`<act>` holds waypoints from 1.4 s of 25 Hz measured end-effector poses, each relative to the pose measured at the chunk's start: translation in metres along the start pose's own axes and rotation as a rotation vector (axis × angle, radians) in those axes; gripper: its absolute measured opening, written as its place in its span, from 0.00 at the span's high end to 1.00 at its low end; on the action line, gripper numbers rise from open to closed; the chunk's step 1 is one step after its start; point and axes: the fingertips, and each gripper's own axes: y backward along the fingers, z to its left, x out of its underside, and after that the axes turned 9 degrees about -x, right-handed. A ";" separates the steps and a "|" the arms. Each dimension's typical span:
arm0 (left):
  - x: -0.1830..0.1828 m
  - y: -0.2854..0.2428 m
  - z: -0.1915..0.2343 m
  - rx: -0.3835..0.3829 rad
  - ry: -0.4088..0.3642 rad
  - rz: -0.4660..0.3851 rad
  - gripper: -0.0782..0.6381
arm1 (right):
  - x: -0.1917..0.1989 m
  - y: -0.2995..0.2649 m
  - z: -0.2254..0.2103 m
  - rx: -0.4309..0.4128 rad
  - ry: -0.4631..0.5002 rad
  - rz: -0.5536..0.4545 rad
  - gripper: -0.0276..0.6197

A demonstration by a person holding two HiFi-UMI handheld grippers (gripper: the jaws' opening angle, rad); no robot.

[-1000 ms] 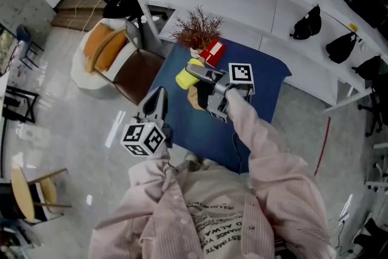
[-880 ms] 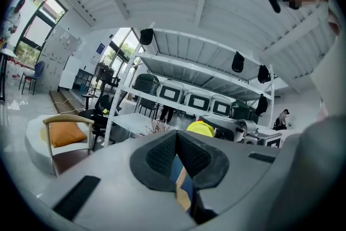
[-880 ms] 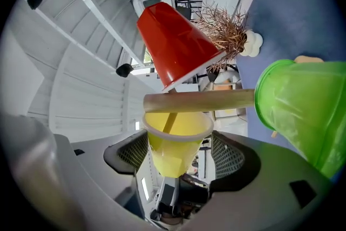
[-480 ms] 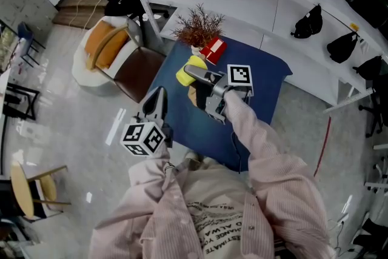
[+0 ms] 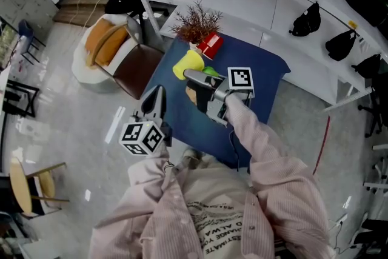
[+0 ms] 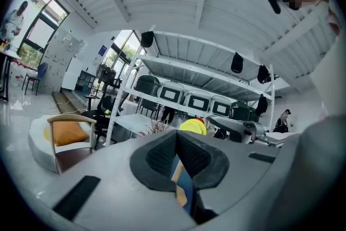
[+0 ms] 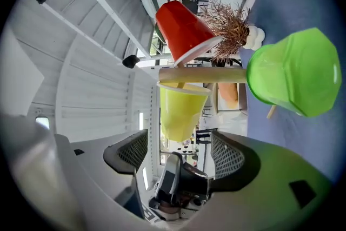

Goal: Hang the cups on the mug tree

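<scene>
A wooden mug tree (image 7: 201, 75) stands on the blue table (image 5: 260, 79) with three cups hanging from it. In the right gripper view the red cup (image 7: 183, 30), the yellow cup (image 7: 180, 110) and the green cup (image 7: 294, 73) all hang on its pegs. My right gripper (image 7: 178, 150) is open just short of the yellow cup's end, and its pads touch nothing. The head view shows the same gripper (image 5: 197, 89) beside the yellow cup (image 5: 187, 63), with a bit of the green cup (image 5: 210, 71) above it. My left gripper (image 5: 157, 93) hangs shut and empty off the table's left edge.
A dried plant (image 5: 197, 22) in a white pot stands at the table's far corner behind the red cup (image 5: 210, 44). A chair with an orange cushion (image 5: 104, 48) is left of the table. A white counter (image 5: 242, 0) with black bags (image 5: 306, 22) runs behind.
My right gripper has drawn back a little from the mug tree, and the green cup now shows beside it. The left gripper has stayed in place.
</scene>
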 end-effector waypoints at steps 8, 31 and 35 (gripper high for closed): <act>0.008 0.014 -0.015 0.014 0.003 -0.002 0.89 | 0.024 0.020 0.002 0.060 0.181 0.097 0.45; 0.016 0.022 -0.061 0.236 -0.067 0.051 0.89 | 0.031 0.086 0.028 0.360 0.724 -0.025 0.95; 0.019 0.023 -0.070 0.275 -0.083 0.062 0.89 | 0.032 0.098 0.037 0.394 0.869 -0.051 0.96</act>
